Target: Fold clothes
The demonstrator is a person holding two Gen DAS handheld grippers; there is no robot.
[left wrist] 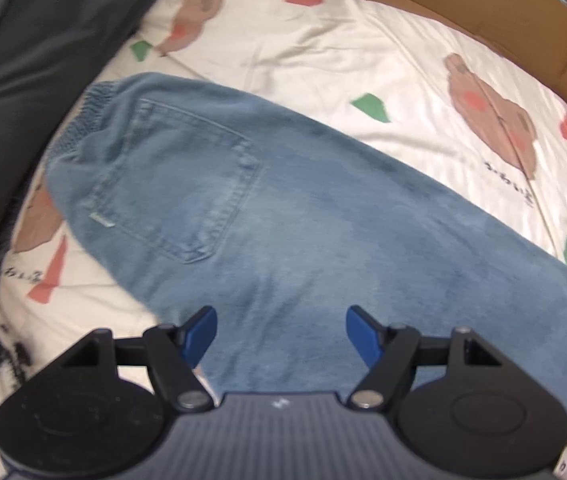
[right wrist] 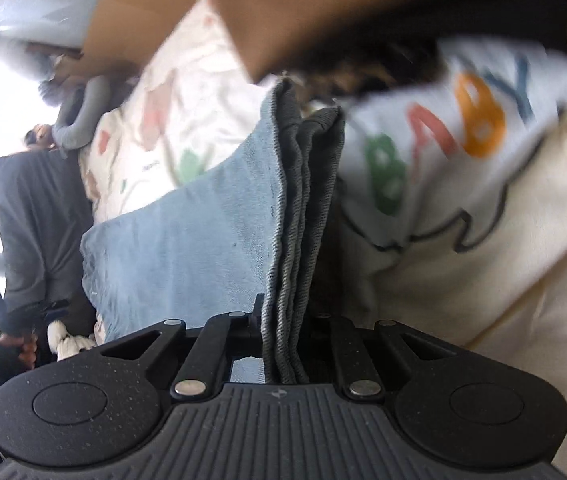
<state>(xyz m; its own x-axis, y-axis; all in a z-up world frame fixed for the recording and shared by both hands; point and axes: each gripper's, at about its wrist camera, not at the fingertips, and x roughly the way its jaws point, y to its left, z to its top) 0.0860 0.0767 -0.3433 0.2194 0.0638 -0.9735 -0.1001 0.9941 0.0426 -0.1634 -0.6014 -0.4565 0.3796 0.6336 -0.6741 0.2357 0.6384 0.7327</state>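
The jeans (left wrist: 267,216), light blue denim, lie flat across a cream bedsheet (left wrist: 323,52) printed with brown animals and red and green shapes. Their elastic waistband (left wrist: 83,120) and a back pocket (left wrist: 179,184) sit toward the left of the left wrist view, and the legs run off to the lower right.

The left tool (left wrist: 279,334) hangs directly above the jeans, over the stretch of leg just below the pocket. Its blue pads (left wrist: 199,334) stand wide apart with nothing between them, and bare denim shows through the gap.

The right tool (right wrist: 283,320) is closed tight on the jeans (right wrist: 187,232): several stacked layers of denim edge rise from between its pinched fingers, and the cloth hangs away from them to the left of that view. This view is blurred.

Beyond the jeans, past the far edge of the bedsheet, stands a cardboard box (left wrist: 483,8). To the left of the waistband is dark grey fabric (left wrist: 23,60). Right of the gripped denim, in the right wrist view, is white cloth lettered "BABY" (right wrist: 455,120) in colours.
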